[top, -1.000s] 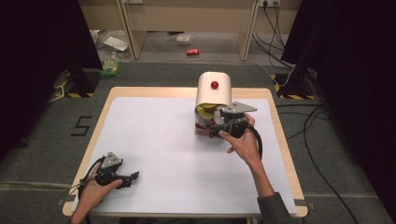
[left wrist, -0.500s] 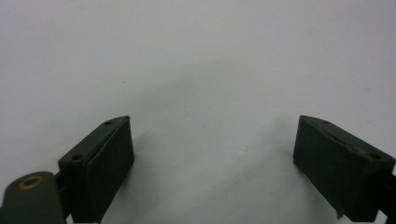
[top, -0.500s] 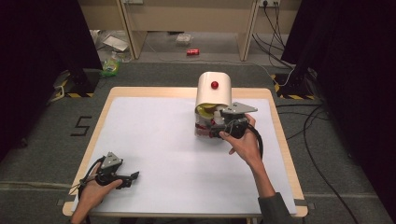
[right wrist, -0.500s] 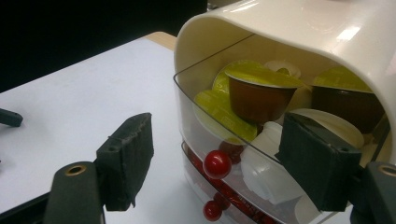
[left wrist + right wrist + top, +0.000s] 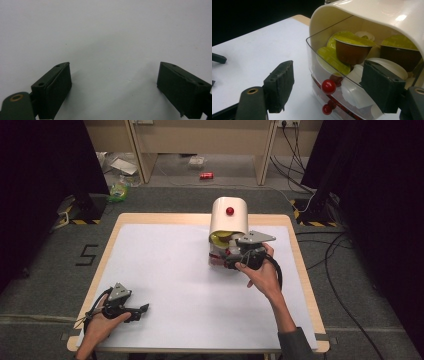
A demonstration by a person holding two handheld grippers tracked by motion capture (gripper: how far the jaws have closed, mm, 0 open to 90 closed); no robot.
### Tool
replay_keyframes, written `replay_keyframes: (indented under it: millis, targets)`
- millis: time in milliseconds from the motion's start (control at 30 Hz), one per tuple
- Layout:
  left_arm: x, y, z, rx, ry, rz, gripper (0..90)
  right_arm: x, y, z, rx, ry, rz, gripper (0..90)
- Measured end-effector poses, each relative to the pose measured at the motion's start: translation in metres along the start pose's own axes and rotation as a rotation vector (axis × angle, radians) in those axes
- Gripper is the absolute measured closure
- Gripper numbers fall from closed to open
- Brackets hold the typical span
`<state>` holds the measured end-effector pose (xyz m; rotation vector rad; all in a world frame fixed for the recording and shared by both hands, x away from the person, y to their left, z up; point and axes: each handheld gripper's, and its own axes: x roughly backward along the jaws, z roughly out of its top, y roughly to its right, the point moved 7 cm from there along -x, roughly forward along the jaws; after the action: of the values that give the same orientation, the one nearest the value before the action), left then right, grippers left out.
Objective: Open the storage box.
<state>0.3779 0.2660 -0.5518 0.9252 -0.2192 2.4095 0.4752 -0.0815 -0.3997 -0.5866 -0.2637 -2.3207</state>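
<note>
Left gripper view is pretty plain — just the left gripper point(image 5: 113, 87) looking down its own two black jaws at the white table surface point(image 5: 107, 32). The jaws stand wide apart with nothing between them, one rising from the bottom left and the other from the bottom right. Each pad has a couple of small holes along its top edge, and there's a brass-coloured rivet point(image 5: 16, 97) on the left jaw's arm — soft shadows fall on the surface beside both jaws.
</note>
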Motion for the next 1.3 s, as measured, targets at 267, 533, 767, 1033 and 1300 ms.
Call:
replay_keyframes:
  millis: [267,533,767,1033,1300]
  targets:
    - [0.0,0.0,0.0,0.0,0.001,-0.001,11.6,0.002,-0.002,-0.001,-0.002,-0.006,0.008,26.8]
    - [0.0,0.0,0.0,0.0,0.0,0.0,11.6,0.004,-0.003,-0.001,-0.003,-0.014,0.016,26.8]
    - [0.0,0.0,0.0,0.0,0.002,0.0,11.7,0.006,-0.004,-0.002,0.002,-0.015,0.02,26.8]
    - [0.0,0.0,0.0,0.0,0.001,0.0,11.6,0.009,-0.006,-0.003,-0.002,-0.019,0.044,27.2]
    - [0.0,0.0,0.0,0.0,0.001,0.0,11.6,0.012,-0.008,-0.005,0.006,-0.027,0.055,27.2]
